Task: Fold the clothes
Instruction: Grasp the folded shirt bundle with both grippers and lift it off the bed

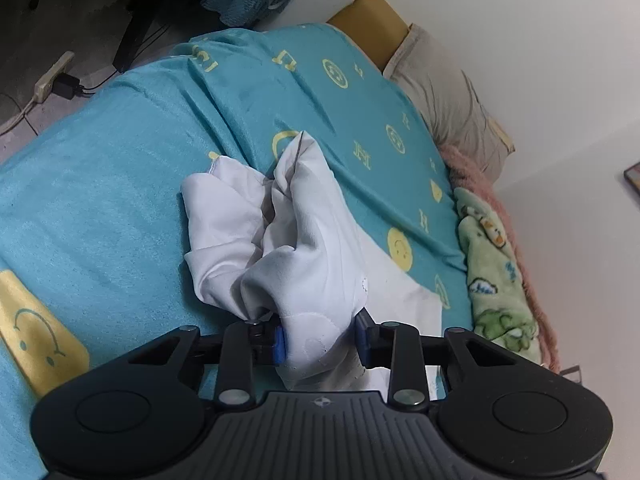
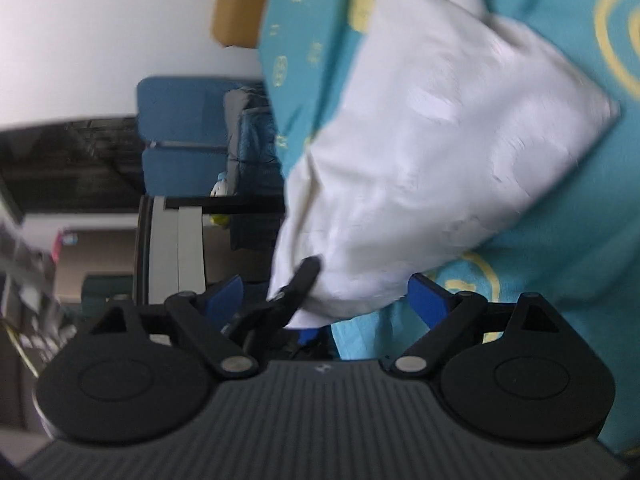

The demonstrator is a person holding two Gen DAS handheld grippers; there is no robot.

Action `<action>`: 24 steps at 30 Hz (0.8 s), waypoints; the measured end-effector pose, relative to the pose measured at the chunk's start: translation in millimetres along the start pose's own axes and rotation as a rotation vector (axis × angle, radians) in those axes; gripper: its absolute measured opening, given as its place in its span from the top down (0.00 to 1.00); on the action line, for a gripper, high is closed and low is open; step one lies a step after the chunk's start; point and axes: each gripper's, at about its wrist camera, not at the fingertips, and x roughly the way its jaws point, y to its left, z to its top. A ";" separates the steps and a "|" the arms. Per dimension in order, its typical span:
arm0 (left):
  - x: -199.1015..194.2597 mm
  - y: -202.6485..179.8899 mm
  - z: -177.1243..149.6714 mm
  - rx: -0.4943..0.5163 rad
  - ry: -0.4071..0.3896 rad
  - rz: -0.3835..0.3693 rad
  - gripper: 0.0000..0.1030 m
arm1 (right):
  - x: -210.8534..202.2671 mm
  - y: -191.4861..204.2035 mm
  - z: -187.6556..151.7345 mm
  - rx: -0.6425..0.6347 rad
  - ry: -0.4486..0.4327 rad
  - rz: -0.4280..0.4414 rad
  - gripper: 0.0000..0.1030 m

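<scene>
1. White garment (image 1: 304,240) lies bunched on the teal bedspread (image 1: 120,184), roughly mid-bed; plain white, no print visible on it, soft folds and deep creases.
2. In the left wrist view the cloth rises in two humps w/ a dark crease between them; a pointed tip sticks up at the far end, toward the pillow (image 1: 444,100).
3. A flatter white panel of the garment spreads on the bedspread on the side toward the green cartoon blanket (image 1: 492,264).
4. Left gripper (image 1: 320,342): clenched on a thick wad of the white garment, blue pads (image 1: 280,344) pressing it from both sides; cloth fills the whole gap betw. the fingers.
5. Right gripper (image 2: 324,300): jaws spread wide, blue pads (image 2: 426,300) well apart, gripping nothing; garment's near end (image 2: 400,168) hangs just ahead of the gap.
6. Right wrist view is motion-blurred; garment there looks like a broad white slab w/ one squared corner, narrowing to a gathered end near the grippers.
7. A black finger of the left gripper (image 2: 298,292) shows in that view, touching the gathered end.
8. Bedspread has yellow smiley faces and letter marks; pink fuzzy throw (image 1: 492,200) runs beside the green blanket along the wall edge.
9. Power strip (image 1: 52,78) on the floor beyond the bedspread's far edge.
</scene>
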 end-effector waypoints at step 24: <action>-71.0 -45.5 -9.7 -0.053 0.004 -0.135 0.71 | -106.9 53.9 -32.5 -0.155 -0.422 -0.102 0.81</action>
